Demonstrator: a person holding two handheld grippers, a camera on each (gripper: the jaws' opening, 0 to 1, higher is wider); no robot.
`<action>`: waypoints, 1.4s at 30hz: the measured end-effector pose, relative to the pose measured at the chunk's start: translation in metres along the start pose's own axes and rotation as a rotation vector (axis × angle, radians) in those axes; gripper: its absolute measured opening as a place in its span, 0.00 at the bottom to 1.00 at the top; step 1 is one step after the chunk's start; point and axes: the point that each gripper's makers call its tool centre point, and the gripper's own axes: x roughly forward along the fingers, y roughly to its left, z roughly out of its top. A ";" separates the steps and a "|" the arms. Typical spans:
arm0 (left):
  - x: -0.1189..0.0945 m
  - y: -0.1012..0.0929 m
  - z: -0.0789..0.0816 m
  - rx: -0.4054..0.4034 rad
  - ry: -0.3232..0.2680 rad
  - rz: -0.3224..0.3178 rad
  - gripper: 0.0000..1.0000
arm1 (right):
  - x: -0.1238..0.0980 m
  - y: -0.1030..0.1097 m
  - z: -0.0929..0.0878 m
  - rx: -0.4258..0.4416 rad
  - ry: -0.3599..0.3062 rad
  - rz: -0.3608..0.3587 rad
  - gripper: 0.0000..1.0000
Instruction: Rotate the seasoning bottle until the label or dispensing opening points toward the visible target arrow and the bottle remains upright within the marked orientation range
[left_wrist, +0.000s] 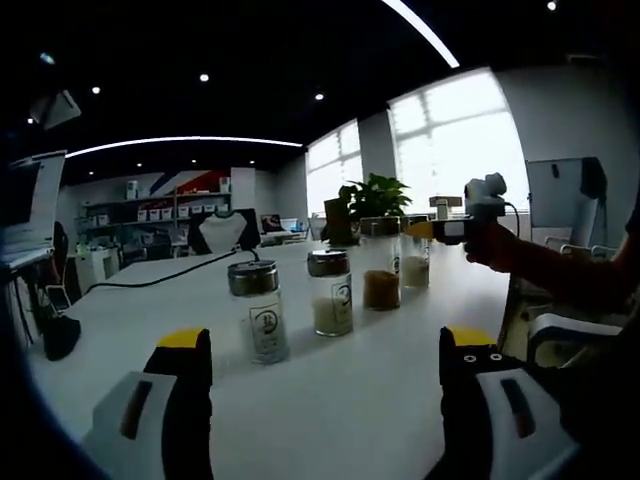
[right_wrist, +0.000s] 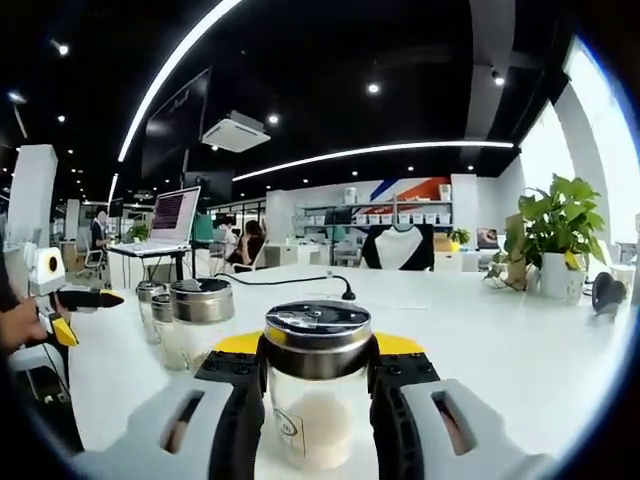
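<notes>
Right gripper (right_wrist: 318, 385) clamped on a seasoning bottle (right_wrist: 317, 392), jaws pressing both sides of the glass just under its metal cap; bottle upright on the white table (right_wrist: 480, 320), pale powder inside. Left gripper (left_wrist: 325, 375) spread wide over bare tabletop, grasping nothing. Beyond it, three more bottles (left_wrist: 330, 290) standing in a row. Label on the clamped bottle low and partly hidden, facing direction hard to tell. Potted plant (right_wrist: 560, 235) near the table's far edge.

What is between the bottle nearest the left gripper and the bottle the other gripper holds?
In the left gripper view, two bottles: a white-filled bottle and a brown-filled bottle stand between the nearest bottle and the held bottle.
</notes>
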 end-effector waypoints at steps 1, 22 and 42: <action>0.000 0.001 0.000 0.000 0.001 0.003 1.00 | -0.001 -0.001 0.000 0.002 0.000 0.004 0.38; -0.003 0.002 0.000 0.003 0.006 0.003 1.00 | 0.000 0.004 -0.001 -0.018 0.034 0.043 0.38; -0.003 0.000 -0.001 -0.004 0.012 -0.007 1.00 | 0.002 0.013 -0.001 -0.011 0.031 0.094 0.38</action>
